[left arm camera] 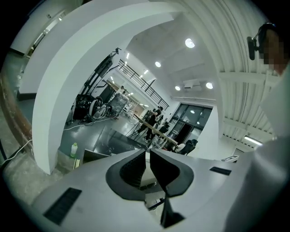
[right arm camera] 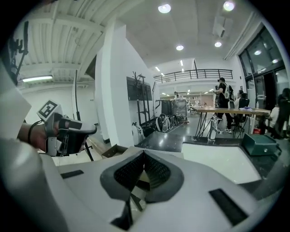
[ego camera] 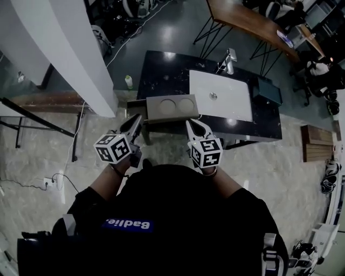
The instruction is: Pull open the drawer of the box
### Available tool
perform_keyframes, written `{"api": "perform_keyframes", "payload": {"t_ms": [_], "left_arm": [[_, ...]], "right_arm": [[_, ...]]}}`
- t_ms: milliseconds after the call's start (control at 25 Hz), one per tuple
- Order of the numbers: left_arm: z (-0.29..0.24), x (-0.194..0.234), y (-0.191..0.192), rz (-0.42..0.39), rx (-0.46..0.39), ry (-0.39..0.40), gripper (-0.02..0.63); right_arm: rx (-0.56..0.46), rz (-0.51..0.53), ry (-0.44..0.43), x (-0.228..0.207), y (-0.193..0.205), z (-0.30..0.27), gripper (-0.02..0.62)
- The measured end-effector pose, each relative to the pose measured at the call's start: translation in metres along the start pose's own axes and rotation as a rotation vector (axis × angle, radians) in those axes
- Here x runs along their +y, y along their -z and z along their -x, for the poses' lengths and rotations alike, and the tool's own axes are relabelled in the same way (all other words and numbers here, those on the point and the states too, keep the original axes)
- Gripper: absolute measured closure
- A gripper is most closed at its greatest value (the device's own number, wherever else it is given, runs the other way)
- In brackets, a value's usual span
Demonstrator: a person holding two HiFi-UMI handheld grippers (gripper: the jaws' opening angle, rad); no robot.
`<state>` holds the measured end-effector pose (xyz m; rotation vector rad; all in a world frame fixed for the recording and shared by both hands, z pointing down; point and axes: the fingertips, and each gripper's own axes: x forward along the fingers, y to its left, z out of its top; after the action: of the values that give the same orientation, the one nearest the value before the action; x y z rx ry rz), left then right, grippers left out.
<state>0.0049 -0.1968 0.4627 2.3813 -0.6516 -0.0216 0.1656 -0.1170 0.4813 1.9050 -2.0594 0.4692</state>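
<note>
- A blue patch [ego camera: 128, 224] with white print sits on the person's dark top [ego camera: 178, 215]. It stands upside down in the head view, and it may be a name tag, so I do not read it off.
- The left cube [ego camera: 113, 148] on the left gripper [ego camera: 136, 119] and the right cube [ego camera: 205, 152] on the right gripper [ego camera: 191, 125] carry black-and-white square patterns, without letters or numbers.

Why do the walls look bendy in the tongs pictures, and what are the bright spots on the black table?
Left gripper view: the wide lens bows the white pillar into an arch, with black corners. Right gripper view: edges curve too; ceiling lamps show as bright dots. Head view: the spots are lights glaring off the shiny black table.
</note>
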Motion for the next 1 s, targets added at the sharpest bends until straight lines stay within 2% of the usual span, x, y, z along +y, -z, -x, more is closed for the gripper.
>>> {"api": "perform_keyframes", "payload": {"t_ms": [360, 520, 760, 1000], "left_arm": [[0.028, -0.077, 0.055, -0.054, -0.009, -0.054, 0.577], [0.042, -0.117, 0.086, -0.153, 0.022, -0.065, 0.577], [0.067, -0.163, 0.122, -0.259, 0.056, -0.073, 0.577], [0.095, -0.204, 0.141, -0.432, 0.087, -0.066, 0.578]], "right_arm": [[-0.065, -0.062, -0.073, 0.006, 0.018, 0.083, 0.595], [-0.089, -0.062, -0.117, 0.018, 0.031, 0.119, 0.595], [-0.103, -0.051, -0.175, 0.039, 0.057, 0.161, 0.595], [-0.145, -0.068, -0.236, 0.07, 0.064, 0.192, 0.595]]}}
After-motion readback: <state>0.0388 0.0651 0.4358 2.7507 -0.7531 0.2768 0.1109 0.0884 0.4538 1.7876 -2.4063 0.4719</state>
